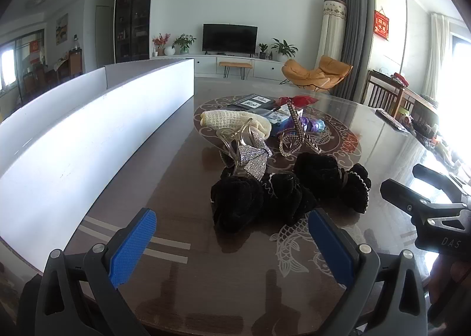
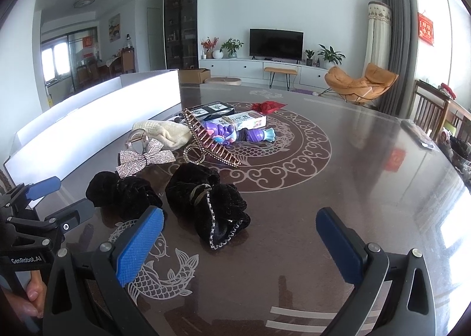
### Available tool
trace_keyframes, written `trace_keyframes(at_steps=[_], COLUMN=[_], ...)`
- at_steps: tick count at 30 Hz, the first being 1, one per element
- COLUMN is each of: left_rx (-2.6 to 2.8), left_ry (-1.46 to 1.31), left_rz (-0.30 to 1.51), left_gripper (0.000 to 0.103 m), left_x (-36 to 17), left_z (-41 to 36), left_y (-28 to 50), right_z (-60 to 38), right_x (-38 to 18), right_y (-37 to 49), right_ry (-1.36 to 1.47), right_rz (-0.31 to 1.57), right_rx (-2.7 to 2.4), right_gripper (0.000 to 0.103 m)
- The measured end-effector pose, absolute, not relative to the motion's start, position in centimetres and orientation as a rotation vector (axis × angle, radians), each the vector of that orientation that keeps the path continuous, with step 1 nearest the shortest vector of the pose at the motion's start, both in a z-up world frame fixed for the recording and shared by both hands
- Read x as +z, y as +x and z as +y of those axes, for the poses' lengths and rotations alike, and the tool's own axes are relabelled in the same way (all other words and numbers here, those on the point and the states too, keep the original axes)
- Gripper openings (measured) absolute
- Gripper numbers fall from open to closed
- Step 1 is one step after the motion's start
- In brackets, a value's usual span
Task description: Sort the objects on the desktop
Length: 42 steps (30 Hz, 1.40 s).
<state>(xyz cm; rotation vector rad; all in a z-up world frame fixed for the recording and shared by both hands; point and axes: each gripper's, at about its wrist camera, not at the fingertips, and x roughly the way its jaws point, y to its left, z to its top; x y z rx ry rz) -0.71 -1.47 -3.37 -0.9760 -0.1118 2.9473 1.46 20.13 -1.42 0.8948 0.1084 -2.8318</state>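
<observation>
Clutter lay heaped mid-table (image 2: 323, 189), both grippers spread wide and empty above it.
Black scrunchies (image 2: 206, 203) sat nearest the right gripper (image 2: 240, 243); the left gripper (image 1: 232, 244) hovered beside. A grab there might snag the rhinestone bow (image 2: 144, 158) too. Only the right view showed the cardboard box (image 2: 194, 74) behind the white bin (image 2: 97, 127).

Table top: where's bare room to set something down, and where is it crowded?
Free: the right side of the table, between the circular inlay and the chairs; also the near strip between the open right gripper and the black scrunchies. Crowded: the middle, from the scrunchies through the rhinestone bow clip and cream knit pouch to the white divider box.
</observation>
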Motion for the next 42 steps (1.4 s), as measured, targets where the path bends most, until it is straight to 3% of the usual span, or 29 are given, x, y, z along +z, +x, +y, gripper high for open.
trace_keyframes(at_steps=[42], left_rx=[2.863], left_ry=[-1.086], left_rz=[-0.207], left_gripper=[0.103], left_x=[-5.0], left_z=[-1.9], left_y=[-2.1], right_z=[18.4], right_x=[-3.7], right_y=[-0.1], right_ry=[0.965], right_rz=[0.186], right_rx=[-2.757], right_gripper=[0.103])
